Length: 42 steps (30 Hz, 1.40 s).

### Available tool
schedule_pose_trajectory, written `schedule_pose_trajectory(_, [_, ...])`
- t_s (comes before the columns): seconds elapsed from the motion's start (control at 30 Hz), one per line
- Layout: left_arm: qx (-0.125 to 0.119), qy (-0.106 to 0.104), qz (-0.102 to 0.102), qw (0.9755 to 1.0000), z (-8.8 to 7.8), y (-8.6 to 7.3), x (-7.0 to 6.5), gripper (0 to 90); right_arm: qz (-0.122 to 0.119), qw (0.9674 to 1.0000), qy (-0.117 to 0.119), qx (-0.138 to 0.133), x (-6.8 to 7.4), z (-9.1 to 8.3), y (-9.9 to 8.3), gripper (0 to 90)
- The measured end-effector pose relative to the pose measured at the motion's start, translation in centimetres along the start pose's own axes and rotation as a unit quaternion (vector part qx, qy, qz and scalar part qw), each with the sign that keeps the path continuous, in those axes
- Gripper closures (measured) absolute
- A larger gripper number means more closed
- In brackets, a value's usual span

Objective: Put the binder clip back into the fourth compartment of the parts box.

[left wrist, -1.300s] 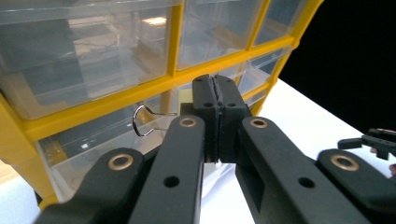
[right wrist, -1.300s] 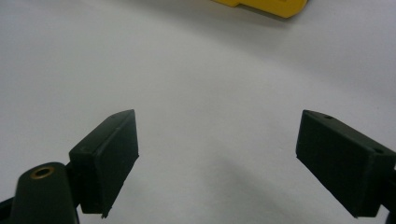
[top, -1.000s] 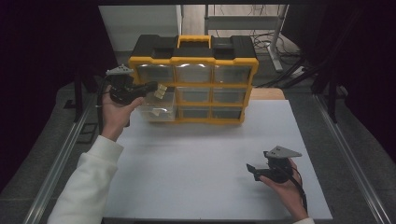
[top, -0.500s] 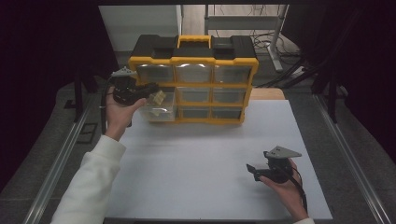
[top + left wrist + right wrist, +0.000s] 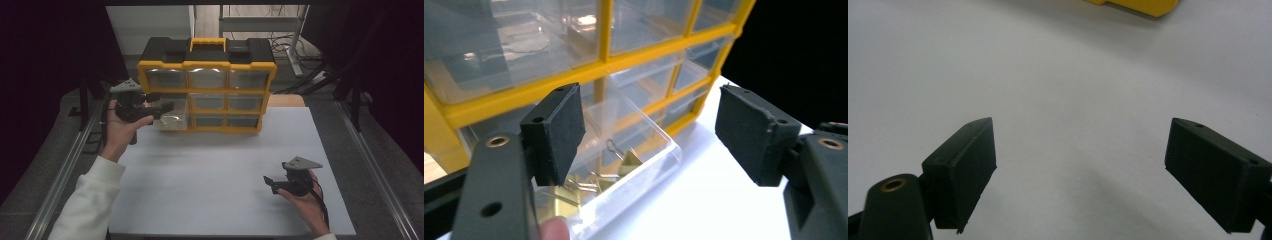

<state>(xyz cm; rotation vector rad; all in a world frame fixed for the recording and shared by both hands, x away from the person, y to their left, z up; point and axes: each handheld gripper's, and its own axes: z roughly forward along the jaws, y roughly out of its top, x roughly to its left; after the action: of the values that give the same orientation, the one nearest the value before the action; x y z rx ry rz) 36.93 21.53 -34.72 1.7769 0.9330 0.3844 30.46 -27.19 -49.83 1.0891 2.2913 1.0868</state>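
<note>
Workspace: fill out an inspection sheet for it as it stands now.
Surface: white tabletop, bare between the hands.
Job's things: yellow and black drawer organizer stands at the far edge; its clear drawer at the lower left is pulled out, with gold binder clips inside.
Clutter: nothing seen.
Grippers: left gripper by the open drawer, jaws just opened, nothing between them; right gripper open over the bare tabletop, holding nothing.
Cables: a black cable trails from the right gripper along the wrist; more cables lie on the floor behind.
Surroundings: metal rails flank the table; dark beyond.
</note>
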Motion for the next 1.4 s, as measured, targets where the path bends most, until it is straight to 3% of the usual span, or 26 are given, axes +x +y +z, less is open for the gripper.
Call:
schedule_pose_trajectory(0.37, [-0.001, -0.025, 0.007, 0.9997, -1.3, -2.0, -1.1, 27.6, 0.000, 1.0000, 0.000, -0.001, 0.0, 0.0, 0.0, 13.7])
schedule_pose_trajectory(0.6, [0.002, -0.028, 0.012, 0.9995, -1.9, -3.3, -1.7, 27.7, 0.000, 1.0000, 0.000, -0.001, 0.0, 0.0, 0.0, 13.7])
schedule_pose_trajectory(1.07, [0.028, -0.032, 0.022, 0.9988, -1.1, -5.3, -2.7, 27.5, 0.001, 1.0000, 0.000, -0.001, 0.0, -0.1, 0.0, 13.7])
schedule_pose_trajectory(1.4, [0.045, -0.027, 0.017, 0.9985, -0.7, -6.4, -2.4, 27.5, -0.001, 1.0000, 0.000, -0.001, 0.0, 0.0, 0.0, 13.7])
